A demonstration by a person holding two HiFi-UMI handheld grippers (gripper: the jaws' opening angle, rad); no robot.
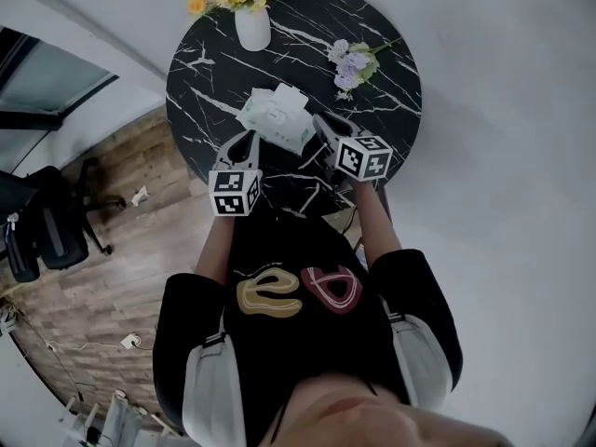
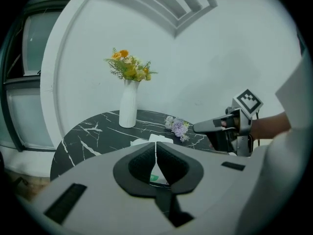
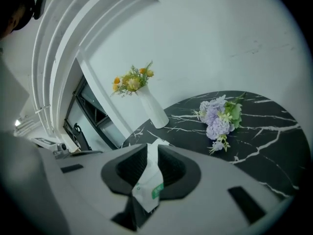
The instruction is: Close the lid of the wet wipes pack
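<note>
The left tongs [image 2: 156,151] look pinched shut on the wet wipes pack [image 1: 275,119]. The right tongs [image 3: 148,153] are a little open around it. The pack lies on the tabletop [image 1: 372,110] near the white vase [image 1: 251,26]. Its lid [image 1: 285,99] looks up, so closing is left.

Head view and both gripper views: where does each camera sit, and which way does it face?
Head view: on the head, facing steeply down at table and pack; torso, arms, left gripper, right gripper show.
Left gripper view: on that gripper, facing the vase; its fingers and the right gripper show.
Right gripper view: on that gripper, facing the purple flowers; its fingers show, pack edge between.
Both gripper views share the vase.
</note>
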